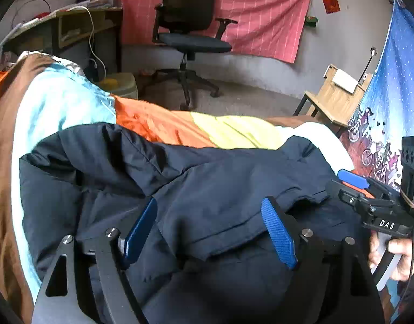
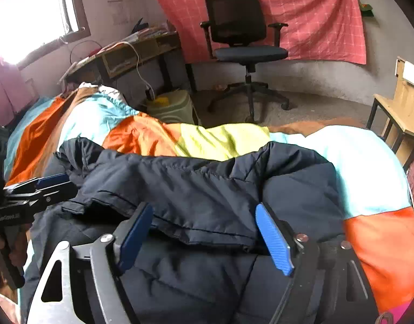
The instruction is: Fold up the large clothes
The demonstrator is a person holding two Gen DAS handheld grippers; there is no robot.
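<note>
Both grippers, left gripper (image 1: pixel 209 229) and right gripper (image 2: pixel 204 232), jaws released above dark jacket (image 1: pixel 207 189).

jacket's (image 1: pixel 207 189) near part behind jaws

White letters "DAS" readable on the black body of the right tongs (image 1: pixel 353 179), seen from the left wrist view. Small white lettering on the left tongs (image 2: pixel 51 179) body in the right wrist view, too blurred to read. No other legible text.
</note>
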